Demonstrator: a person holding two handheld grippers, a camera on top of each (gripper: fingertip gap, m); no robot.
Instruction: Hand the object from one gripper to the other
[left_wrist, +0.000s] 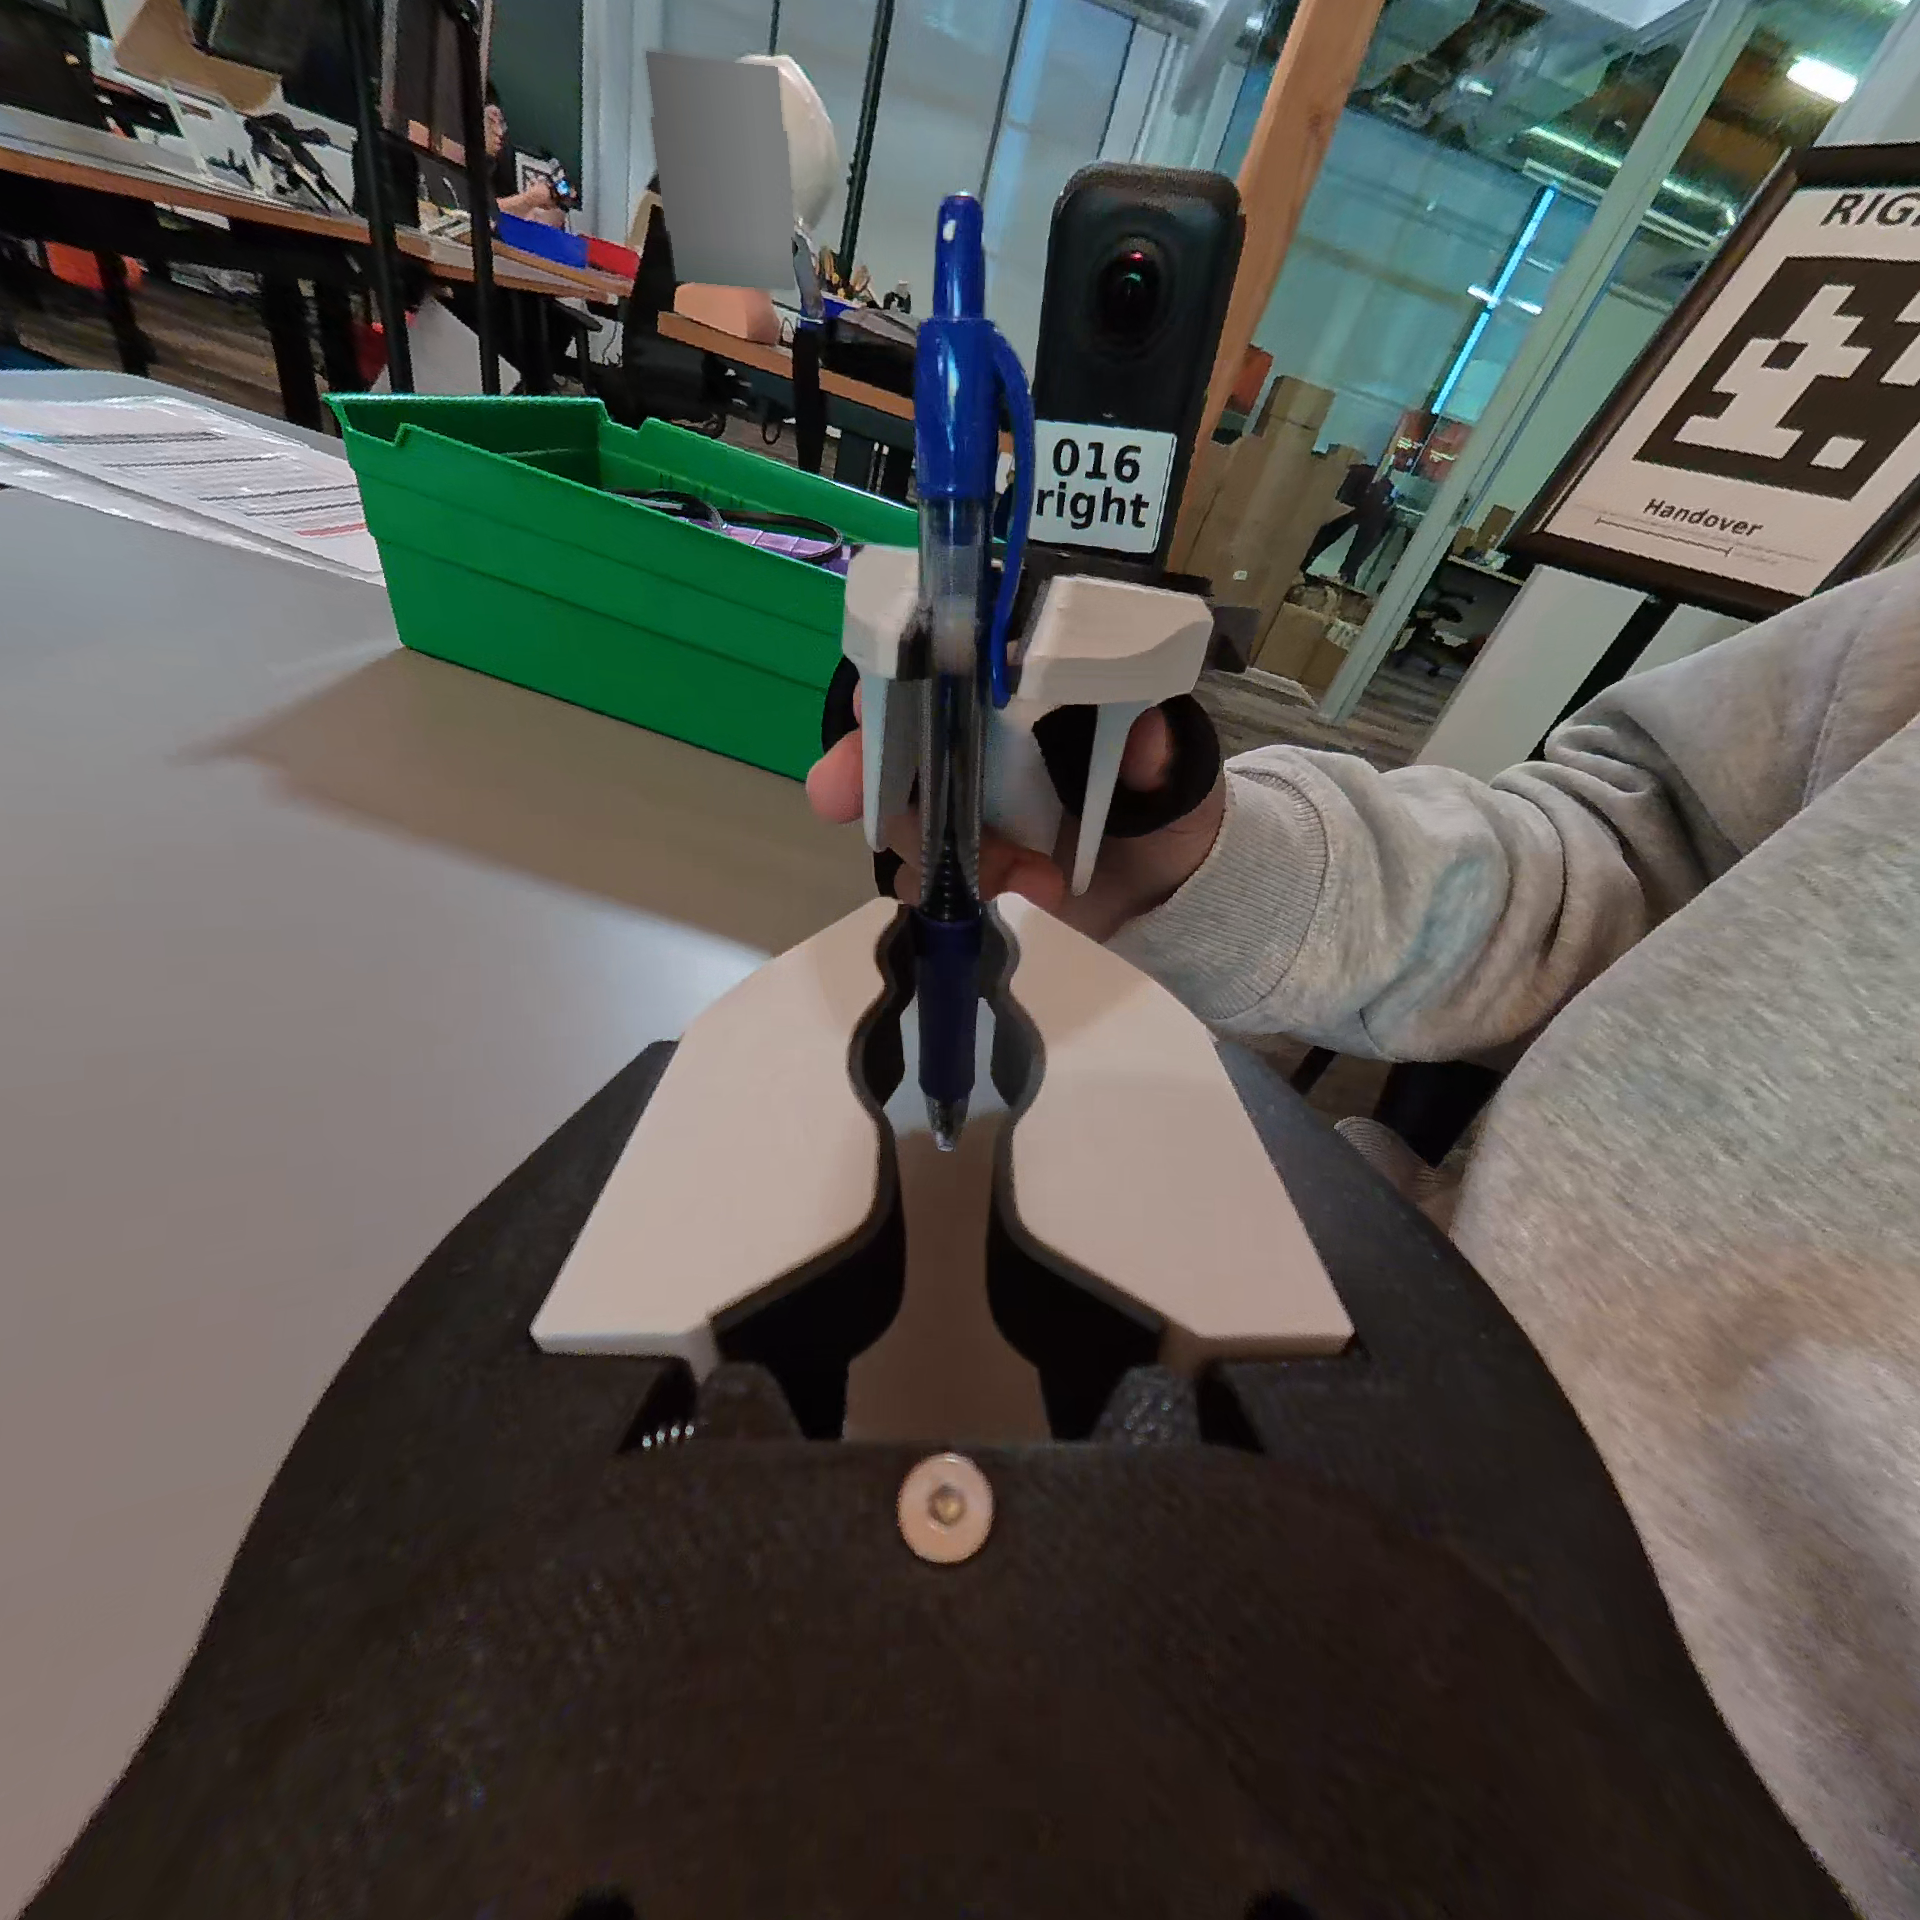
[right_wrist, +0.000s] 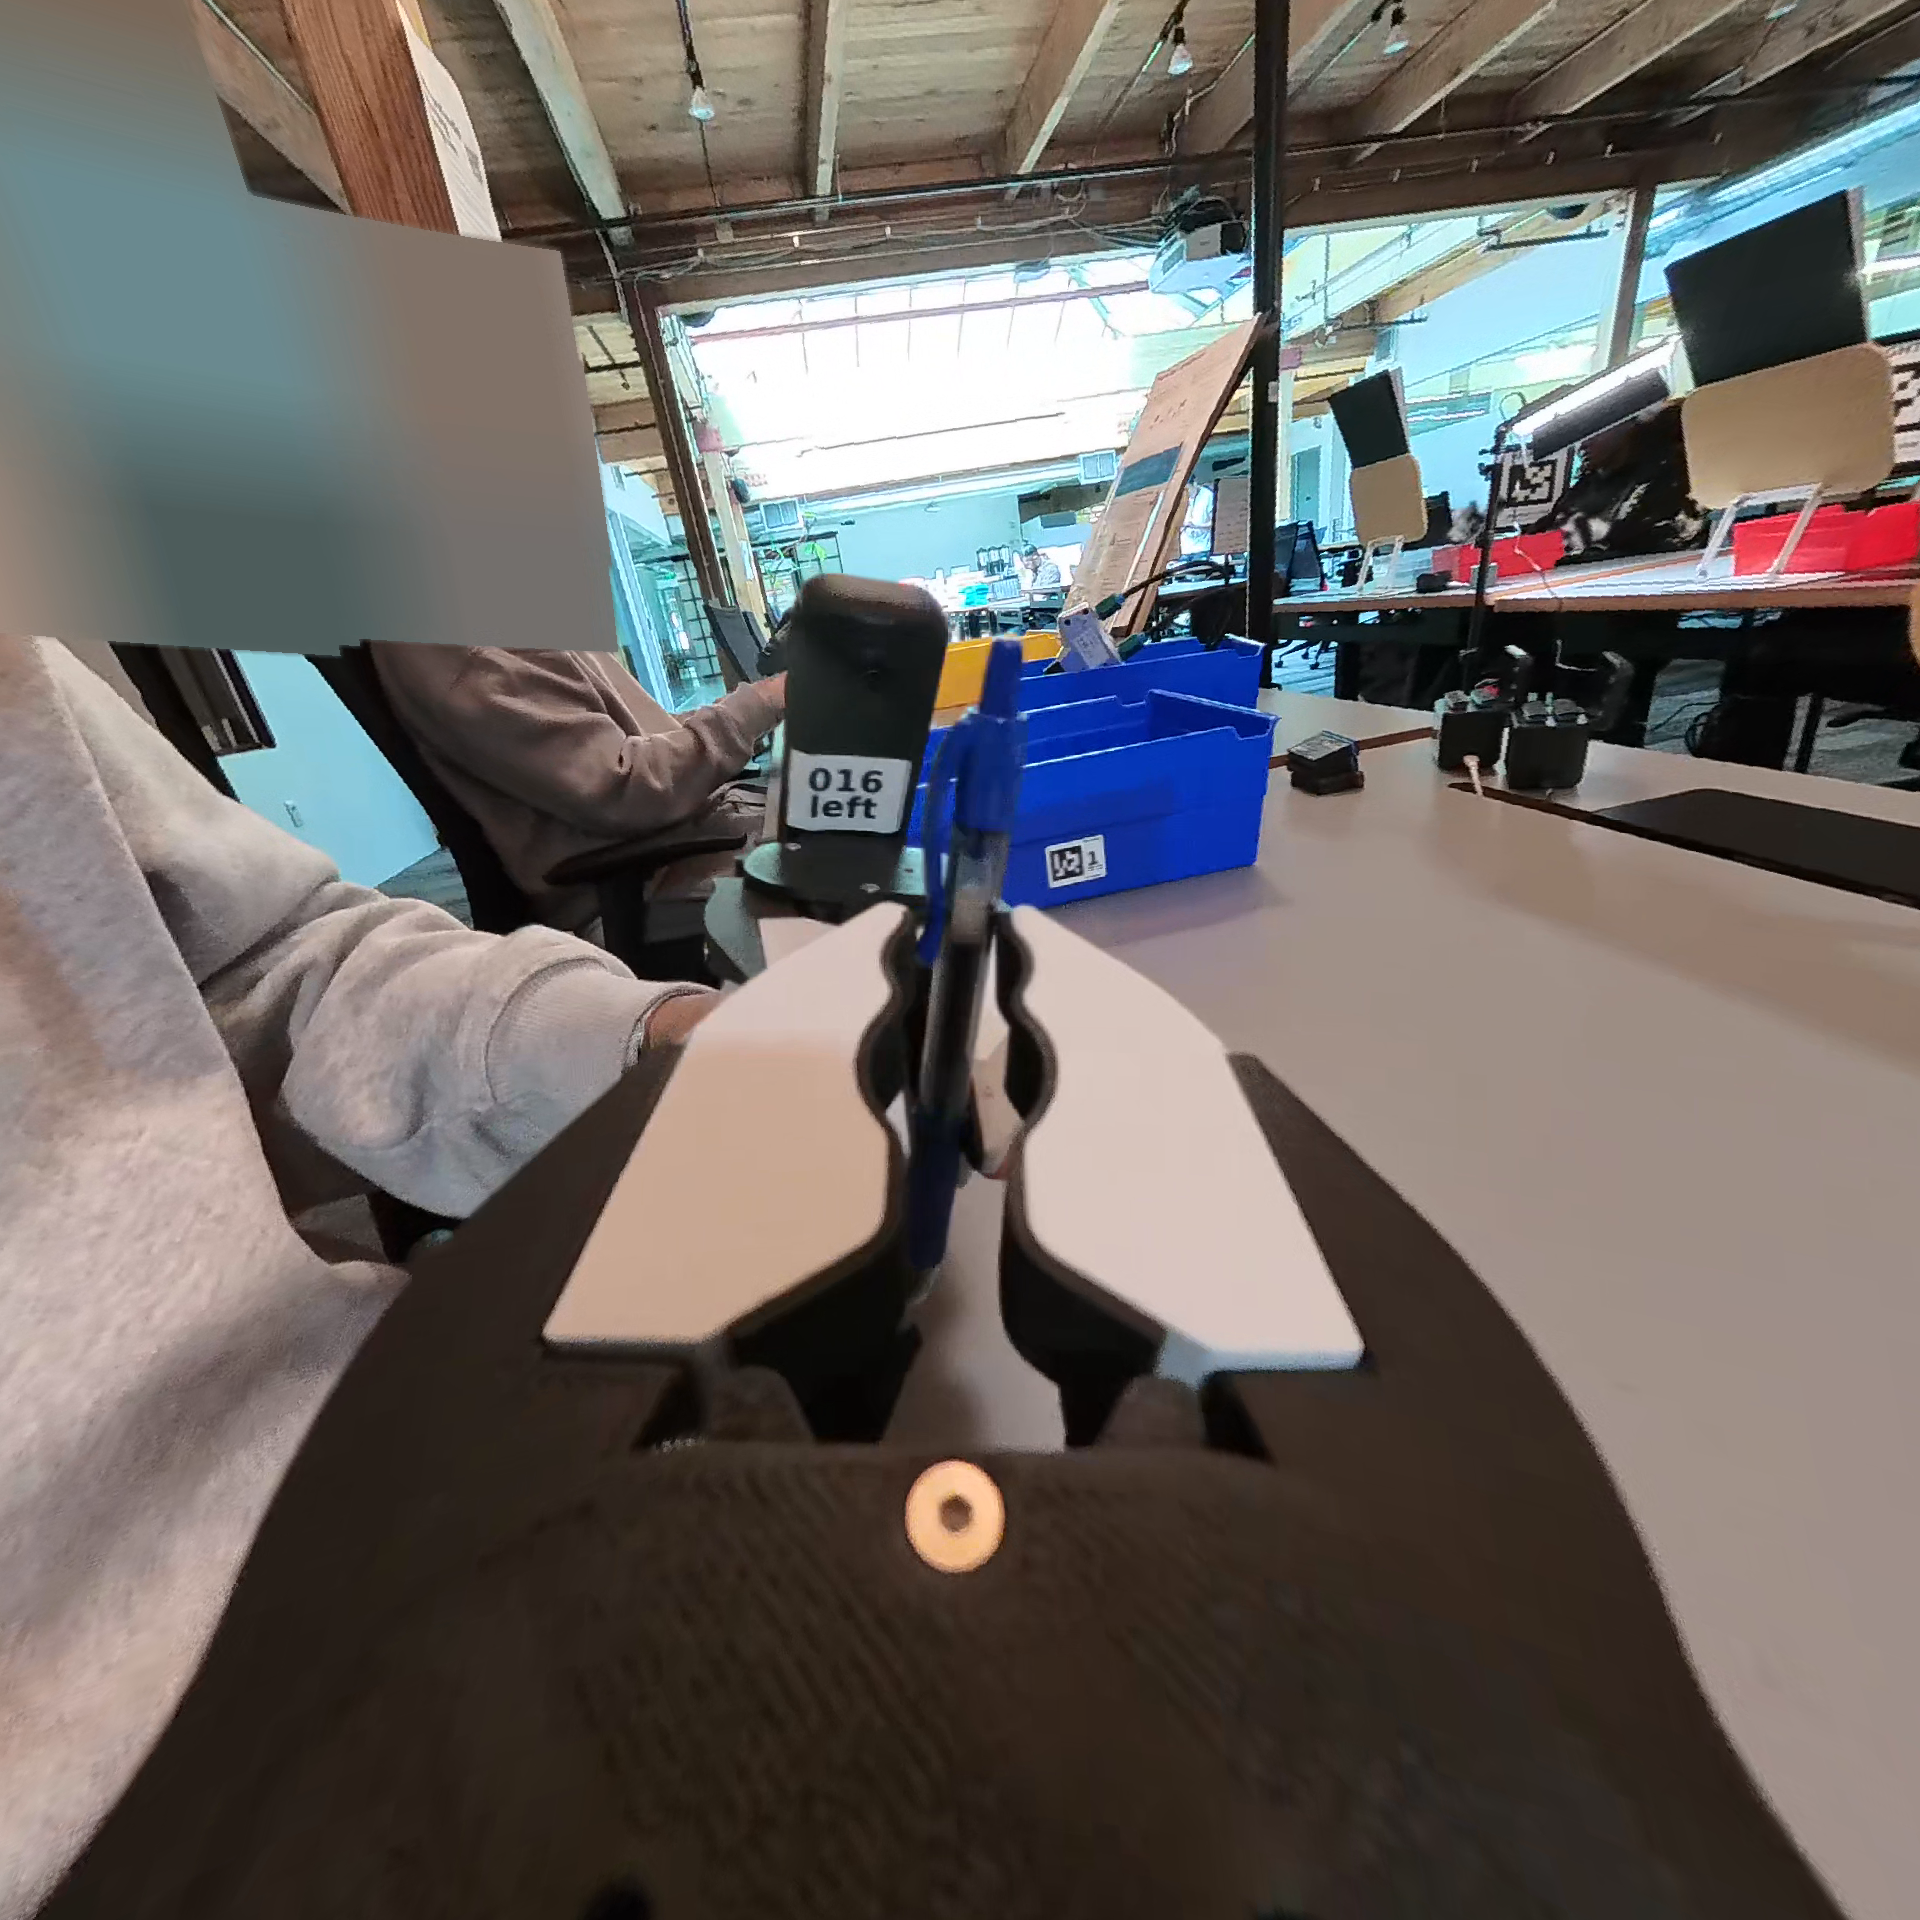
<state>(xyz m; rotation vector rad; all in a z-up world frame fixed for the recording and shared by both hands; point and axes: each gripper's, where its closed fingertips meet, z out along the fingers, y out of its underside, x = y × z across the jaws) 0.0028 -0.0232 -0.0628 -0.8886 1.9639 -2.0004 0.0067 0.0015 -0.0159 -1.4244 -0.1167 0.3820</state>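
We see an open workshop hall | bare wooden beams and plank ceiling (right_wrist: 935, 94) with hanging bulbs | bright skylight band (right_wrist: 935, 384) and glass partitions (left_wrist: 1455, 260) | timber post (left_wrist: 1288, 208) | pale grey tabletop (left_wrist: 260, 935) before us | long desks (right_wrist: 1558, 597) behind, carrying bins and dark monitors (right_wrist: 1761, 286)

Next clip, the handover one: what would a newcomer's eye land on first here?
First, the blue pen, upright in mid-air above the table, with both claws around it. The right claw clamps its clear barrel, while the left claw brackets the dark grip near the tip, its fingers not visibly pressing. After that, the bright bins: a green bin behind in the left wrist view, a blue bin in the right.
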